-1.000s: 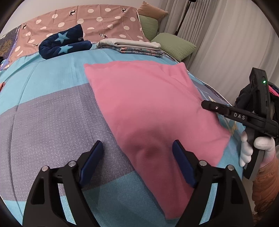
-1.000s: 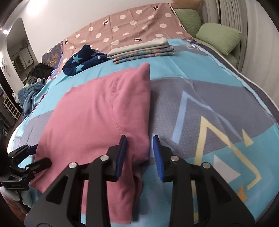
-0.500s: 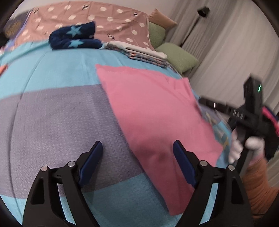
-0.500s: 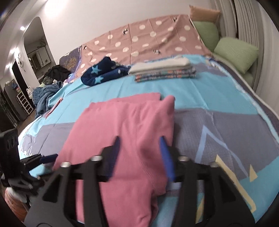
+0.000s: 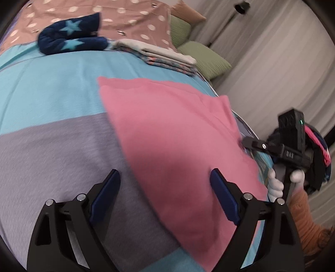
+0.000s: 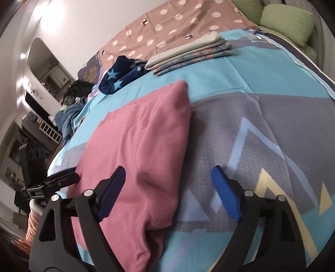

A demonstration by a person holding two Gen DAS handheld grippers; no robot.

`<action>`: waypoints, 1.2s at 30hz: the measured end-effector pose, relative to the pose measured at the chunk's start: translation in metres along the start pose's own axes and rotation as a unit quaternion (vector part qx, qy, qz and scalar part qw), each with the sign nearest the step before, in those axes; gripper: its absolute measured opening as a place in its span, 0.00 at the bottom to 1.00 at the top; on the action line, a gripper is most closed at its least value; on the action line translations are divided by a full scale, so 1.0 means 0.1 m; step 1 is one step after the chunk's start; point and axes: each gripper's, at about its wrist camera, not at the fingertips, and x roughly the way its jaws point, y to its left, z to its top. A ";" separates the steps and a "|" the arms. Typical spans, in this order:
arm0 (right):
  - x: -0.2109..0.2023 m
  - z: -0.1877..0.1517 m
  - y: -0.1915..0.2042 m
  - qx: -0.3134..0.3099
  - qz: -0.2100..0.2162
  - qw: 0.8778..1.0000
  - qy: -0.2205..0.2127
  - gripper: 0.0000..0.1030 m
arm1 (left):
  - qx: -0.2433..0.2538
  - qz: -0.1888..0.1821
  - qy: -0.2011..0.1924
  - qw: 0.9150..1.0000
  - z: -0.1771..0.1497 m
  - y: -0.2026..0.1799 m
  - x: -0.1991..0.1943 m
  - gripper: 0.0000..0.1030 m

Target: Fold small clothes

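Observation:
A pink garment (image 5: 178, 138) lies folded flat on the bed; it also shows in the right wrist view (image 6: 142, 146). My left gripper (image 5: 165, 196) is open and empty, hovering over the garment's near left edge. My right gripper (image 6: 167, 192) is open and empty, straddling the garment's near right edge. The right gripper appears in the left wrist view (image 5: 247, 143) at the garment's right side. The left gripper appears in the right wrist view (image 6: 69, 177) at the garment's left edge.
The bed cover (image 5: 52, 146) is blue and grey. A stack of folded clothes (image 5: 159, 54) and a navy star-patterned garment (image 5: 71, 39) lie at the far end, before a polka-dot pillow (image 5: 134, 18). Green cushions (image 5: 205, 60) and curtains (image 5: 272, 62) are at the right.
My right gripper has opened and let go of the pink garment's edge. Both grippers have shifted and tilted over the garment, which now lies flat.

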 end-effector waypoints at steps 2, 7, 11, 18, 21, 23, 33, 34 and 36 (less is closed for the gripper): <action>0.04 0.06 -0.02 0.004 0.015 1.000 0.003 0.84 | 0.013 -0.014 0.007 1.000 0.03 -0.05 0.07 0.85; 0.04 0.10 -0.10 0.028 0.039 0.999 0.004 0.83 | -0.008 -0.041 -0.007 0.999 0.00 0.05 0.03 0.84; 0.01 0.07 -0.16 0.030 0.055 0.998 0.001 0.81 | -0.032 -0.075 -0.026 0.996 -0.04 0.16 -0.01 0.84; -0.09 0.08 -0.28 0.056 0.080 0.995 0.005 0.80 | -0.052 -0.079 -0.020 0.995 -0.01 0.19 -0.08 0.84; -0.16 0.09 -0.35 0.065 0.078 0.995 0.010 0.79 | -0.059 -0.086 -0.014 0.994 0.02 0.24 -0.12 0.84; -0.18 0.09 -0.37 0.064 0.080 0.995 0.014 0.79 | -0.060 -0.083 -0.007 0.995 0.05 0.28 -0.09 0.84; 0.32 0.39 -0.25 0.042 0.149 0.986 0.059 0.80 | -0.025 -0.108 0.017 0.994 0.33 0.28 0.25 0.72; 0.38 0.43 -0.23 0.035 0.152 0.986 0.063 0.80 | -0.026 -0.109 0.016 0.994 0.36 0.29 0.28 0.68; 0.51 0.52 -0.15 0.012 0.144 0.987 0.067 0.79 | -0.028 -0.116 0.012 0.993 0.41 0.33 0.33 0.63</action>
